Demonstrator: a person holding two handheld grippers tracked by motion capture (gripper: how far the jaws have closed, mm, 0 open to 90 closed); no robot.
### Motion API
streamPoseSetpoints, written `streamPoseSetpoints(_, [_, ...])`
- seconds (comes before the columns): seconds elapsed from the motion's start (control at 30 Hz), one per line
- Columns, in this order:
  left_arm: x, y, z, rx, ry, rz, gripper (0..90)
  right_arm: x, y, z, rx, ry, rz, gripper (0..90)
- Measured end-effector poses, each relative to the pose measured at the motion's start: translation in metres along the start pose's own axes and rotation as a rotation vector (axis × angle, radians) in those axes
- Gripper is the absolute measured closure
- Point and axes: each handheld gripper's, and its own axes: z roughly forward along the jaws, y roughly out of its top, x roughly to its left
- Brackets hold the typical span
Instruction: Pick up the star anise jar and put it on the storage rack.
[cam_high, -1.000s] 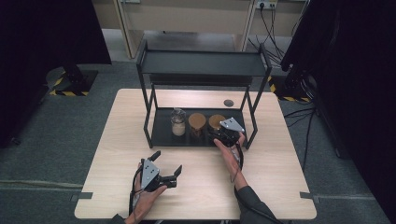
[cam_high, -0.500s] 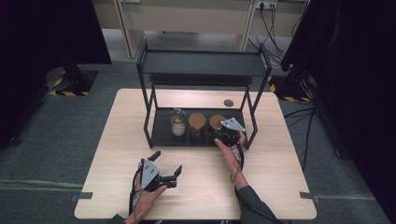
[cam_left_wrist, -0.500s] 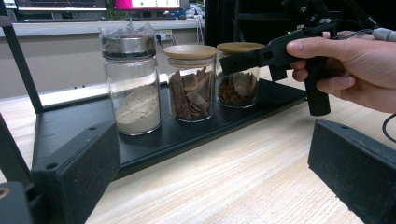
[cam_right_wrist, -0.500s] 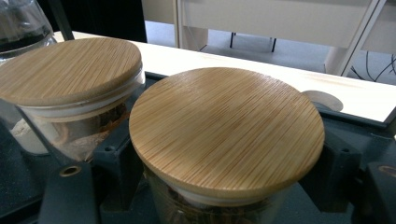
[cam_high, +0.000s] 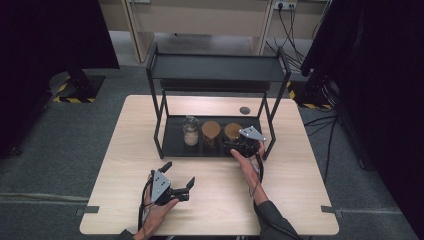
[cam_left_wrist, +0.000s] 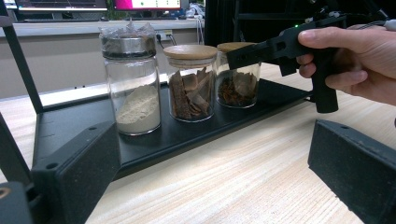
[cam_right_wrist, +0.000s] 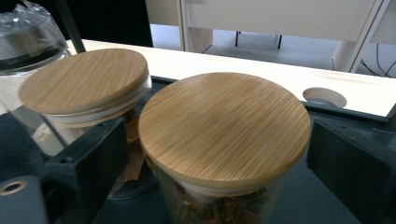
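Observation:
Three glass jars stand in a row on the lower shelf of a black rack. The left jar holds pale powder under a crinkled cover. The middle jar holds bark pieces under a wooden lid. The right jar also has a wooden lid. My right gripper has just been opening, and its jaws stand on either side of the right jar without pressing on it. Lying low over the table near the front, my left gripper is open with nothing between its jaws.
The rack's black posts and top shelf frame the jars. A round cable hole sits in the pale wooden table behind the rack. Dark screens stand at both sides on the grey floor.

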Motion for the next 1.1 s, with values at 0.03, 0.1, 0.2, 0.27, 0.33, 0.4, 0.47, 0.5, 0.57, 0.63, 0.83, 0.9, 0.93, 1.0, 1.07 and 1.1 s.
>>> streamPoseSetpoints(0.03, [0.000,0.000,0.000,0.000,0.000,0.001,2.0,0.001,0.000,-0.001,0.001,-0.003,0.002,2.8])
streamPoseSetpoints(0.1, [0.000,0.000,0.000,0.000,0.000,0.001,2.0,0.001,0.001,-0.002,-0.003,0.000,0.005,2.8])
streamPoseSetpoints(0.2, [0.000,0.000,0.000,0.000,0.000,0.000,2.0,0.002,0.001,-0.005,-0.005,0.005,0.006,2.8])
streamPoseSetpoints(0.27, [0.000,0.000,0.000,0.000,0.000,0.001,2.0,0.003,0.001,-0.006,-0.007,0.008,0.007,2.7])
streamPoseSetpoints(0.33, [0.000,0.000,0.000,0.000,0.000,0.001,2.0,0.004,0.002,-0.007,-0.008,0.009,0.007,2.5])
streamPoseSetpoints(0.4, [0.000,0.000,0.000,0.000,0.000,0.000,2.0,0.005,0.001,-0.009,-0.010,0.014,0.006,2.4])
streamPoseSetpoints(0.47, [0.000,0.000,0.000,0.000,0.000,0.000,2.0,0.006,0.000,-0.011,-0.014,0.017,0.006,2.2])
streamPoseSetpoints(0.5, [0.000,0.000,0.000,0.000,0.000,0.000,2.0,0.006,0.000,-0.011,-0.014,0.017,0.006,2.2])
streamPoseSetpoints(0.57, [0.000,0.000,0.000,0.000,0.000,0.001,2.0,0.005,0.000,-0.013,-0.018,0.018,0.011,2.0])
streamPoseSetpoints(0.63, [0.000,0.000,0.000,0.000,0.000,0.001,2.0,0.005,-0.001,-0.016,-0.021,0.020,0.016,1.9])
streamPoseSetpoints(0.83, [0.000,0.000,0.000,0.000,0.000,0.002,2.0,0.005,-0.002,-0.019,-0.026,0.019,0.021,1.7])
streamPoseSetpoints(0.9, [0.000,0.000,0.000,0.000,0.001,0.002,2.0,0.005,-0.003,-0.020,-0.026,0.019,0.023,1.7])
streamPoseSetpoints(0.93, [0.000,0.000,0.000,0.000,0.000,0.001,2.0,0.005,-0.003,-0.020,-0.027,0.021,0.025,1.7])
streamPoseSetpoints(1.0, [0.000,0.000,0.000,0.000,0.001,0.001,2.0,0.006,-0.003,-0.021,-0.030,0.021,0.025,1.7])
streamPoseSetpoints(1.07, [0.000,0.000,0.000,0.000,0.000,0.002,2.0,0.007,-0.003,-0.023,-0.032,0.022,0.026,1.7])
streamPoseSetpoints(1.1, [0.000,0.000,0.000,0.000,0.000,0.002,2.0,0.007,-0.003,-0.024,-0.034,0.024,0.026,1.7])
